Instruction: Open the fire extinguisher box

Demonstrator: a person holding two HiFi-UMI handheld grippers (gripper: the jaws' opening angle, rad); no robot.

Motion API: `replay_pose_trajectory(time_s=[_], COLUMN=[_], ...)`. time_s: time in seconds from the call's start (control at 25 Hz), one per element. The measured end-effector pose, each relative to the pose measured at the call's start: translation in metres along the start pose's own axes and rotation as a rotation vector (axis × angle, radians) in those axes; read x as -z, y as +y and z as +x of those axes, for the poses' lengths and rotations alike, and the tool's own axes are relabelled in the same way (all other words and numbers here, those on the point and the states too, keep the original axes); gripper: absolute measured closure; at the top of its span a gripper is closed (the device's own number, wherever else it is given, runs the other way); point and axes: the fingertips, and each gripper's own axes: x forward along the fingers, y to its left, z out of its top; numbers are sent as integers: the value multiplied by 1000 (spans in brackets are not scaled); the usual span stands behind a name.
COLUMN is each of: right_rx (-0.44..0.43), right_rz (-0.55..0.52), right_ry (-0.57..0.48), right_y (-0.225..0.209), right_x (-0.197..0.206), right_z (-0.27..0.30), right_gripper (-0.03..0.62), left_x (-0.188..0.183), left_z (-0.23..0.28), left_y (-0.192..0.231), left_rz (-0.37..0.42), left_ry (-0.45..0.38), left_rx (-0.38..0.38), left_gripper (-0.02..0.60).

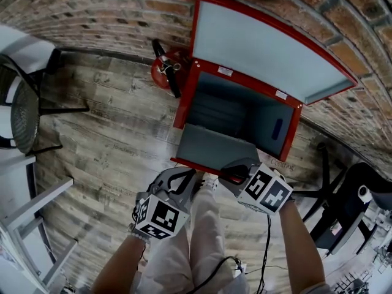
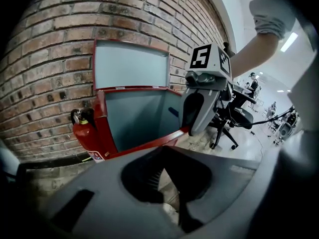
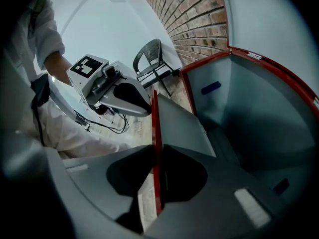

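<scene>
Red steel fire extinguisher box (image 1: 182, 103) sits upper centre of the head view, against the brick wall (image 1: 92, 5) on the wood-plank floor (image 1: 110, 146). Lid (image 1: 263, 48) is already swung up & back toward the wall. Grey inside looks bare, no cylinder in it as far as I can see. Front panel (image 1: 214, 146) leans out toward the person and seems hinged at its base. A fire extinguisher (image 1: 166, 72) stands outside, just left of the box.

Right gripper (image 1: 236, 175), centre-right of frame: jaws narrow, clamped on the panel's red top edge (image 3: 155, 148). The right gripper view shows that edge running straight btwn the pads, both sides pressing.

Left gripper (image 1: 187, 181), lower centre-left: near the panel's left corner but apart from it. Jaws are drawn together w/ nothing btwn them in its own view, only floor beyond.

Step, imo: last part of opening. Lid is done and the front panel is partway down w/ the right gripper steering it.

Next move prob. calls for keeping the pinch on the thin edge & following the hinge arc down and out toward the person. Pulling straight could let the rim slip from the pads. Left could steady the other corner but would need to open first.
</scene>
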Motion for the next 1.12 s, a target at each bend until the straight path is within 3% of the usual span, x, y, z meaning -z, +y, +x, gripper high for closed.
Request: replay_pose_trajectory(time_s=[0.48,0.84,1.12], right_rx=[-22,-34,14], right_rz=[-32,-91,-133], right_ry=[73,167,225], right_y=[26,44,46], right_x=[21,51,75], right_z=[30,74,112], right_gripper=[513,508,512], left_x=[6,4,11], left_z=[-38,-36,-25], left_y=[7,19,26], left_rz=[1,-20,-23], left_ry=[-19,-36,-43], left_rx=[-30,-62,-75], left_gripper=[581,581,581])
